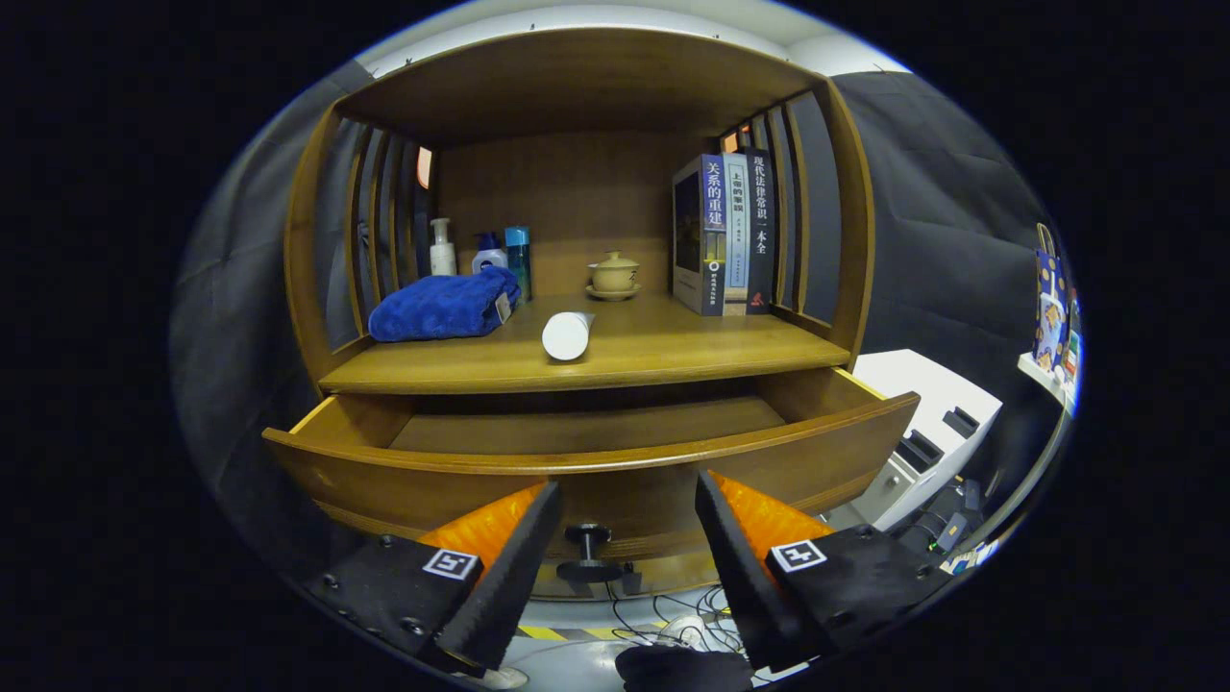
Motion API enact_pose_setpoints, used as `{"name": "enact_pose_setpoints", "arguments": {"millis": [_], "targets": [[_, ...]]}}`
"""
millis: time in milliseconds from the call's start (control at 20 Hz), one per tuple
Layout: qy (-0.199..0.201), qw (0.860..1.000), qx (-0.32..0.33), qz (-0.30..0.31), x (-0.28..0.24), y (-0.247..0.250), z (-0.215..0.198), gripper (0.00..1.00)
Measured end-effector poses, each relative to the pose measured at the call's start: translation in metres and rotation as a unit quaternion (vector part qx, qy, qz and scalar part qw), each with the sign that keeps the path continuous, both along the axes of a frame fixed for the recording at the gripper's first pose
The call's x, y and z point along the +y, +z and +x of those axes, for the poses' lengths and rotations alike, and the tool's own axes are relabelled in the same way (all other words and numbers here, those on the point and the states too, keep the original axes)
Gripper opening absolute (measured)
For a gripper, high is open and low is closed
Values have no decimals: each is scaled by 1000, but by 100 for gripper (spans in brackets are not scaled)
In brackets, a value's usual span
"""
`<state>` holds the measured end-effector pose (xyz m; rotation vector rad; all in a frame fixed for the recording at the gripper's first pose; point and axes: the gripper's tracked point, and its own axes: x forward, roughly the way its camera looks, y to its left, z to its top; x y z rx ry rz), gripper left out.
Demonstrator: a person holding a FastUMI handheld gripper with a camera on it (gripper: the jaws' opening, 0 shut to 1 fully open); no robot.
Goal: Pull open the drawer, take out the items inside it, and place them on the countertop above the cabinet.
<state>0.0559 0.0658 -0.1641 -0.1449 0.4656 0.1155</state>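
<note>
The wooden drawer [461, 471] stands pulled out from the cabinet, and the part of its floor that I see is bare. Its dark round knob [587, 550] sits on the drawer front, between my two fingers. My gripper [629, 509] is open, with nothing held, just in front of the drawer front. On the countertop [673, 356] above the drawer lies a white cylinder [567, 334] on its side, end toward me. A folded blue towel [444, 306] rests to its left.
At the back of the countertop stand three bottles [488, 252], a small lidded teacup on a saucer [614, 275] and upright books [723, 235]. Slatted wooden sides and a top board enclose the shelf. A white unit [927, 432] stands to the right; cables [663, 610] lie on the floor below.
</note>
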Motion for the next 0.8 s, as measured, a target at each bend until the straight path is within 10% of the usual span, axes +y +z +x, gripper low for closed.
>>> {"name": "enact_pose_setpoints", "arguments": {"millis": [800], "targets": [[-4,1000,-12,-8,10,-6,48,95]]}}
